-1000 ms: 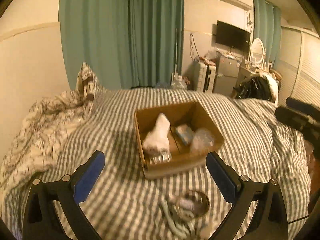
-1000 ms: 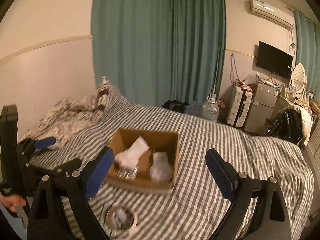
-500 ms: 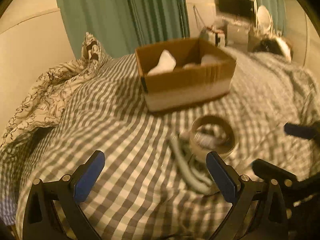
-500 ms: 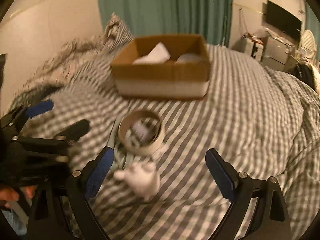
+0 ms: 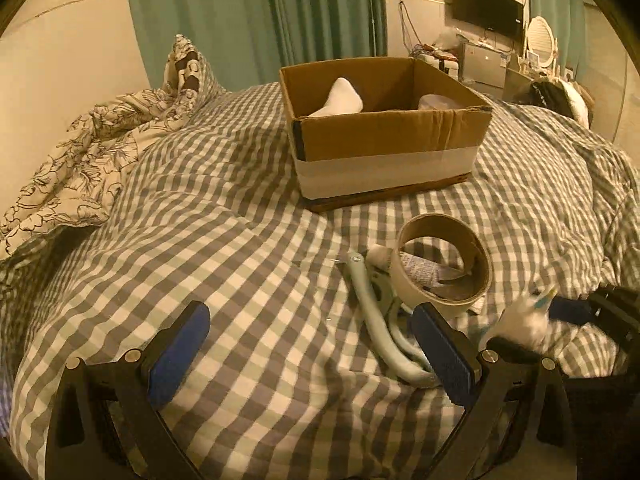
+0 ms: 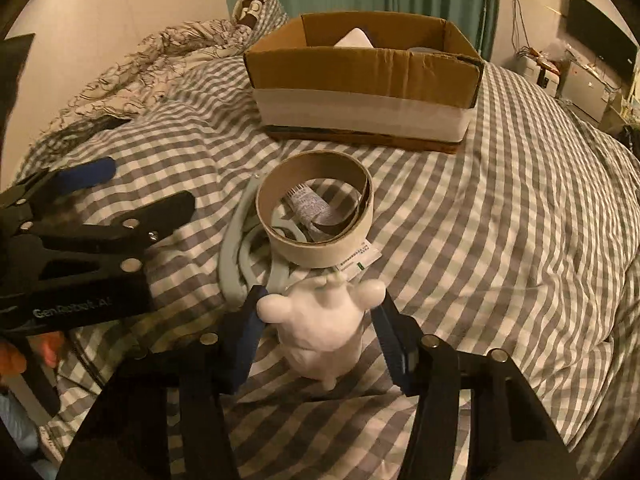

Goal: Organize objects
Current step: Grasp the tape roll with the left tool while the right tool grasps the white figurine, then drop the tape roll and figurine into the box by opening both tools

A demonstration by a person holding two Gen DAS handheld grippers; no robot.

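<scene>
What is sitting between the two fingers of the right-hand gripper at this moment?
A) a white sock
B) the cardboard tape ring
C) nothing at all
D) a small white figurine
D: in the right wrist view the right gripper has its blue pads on either side of a small white figurine on the checked bedcover, with the cardboard tape ring lying just beyond.

Black tool (image 6: pixel 320 316), blue pads (image 6: pixel 394 340)

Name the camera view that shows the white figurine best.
The right wrist view: the white figurine sits sharp and whole between the right tool's fingers. The left wrist view shows the figurine only as a blurred white shape at its right edge.
</scene>
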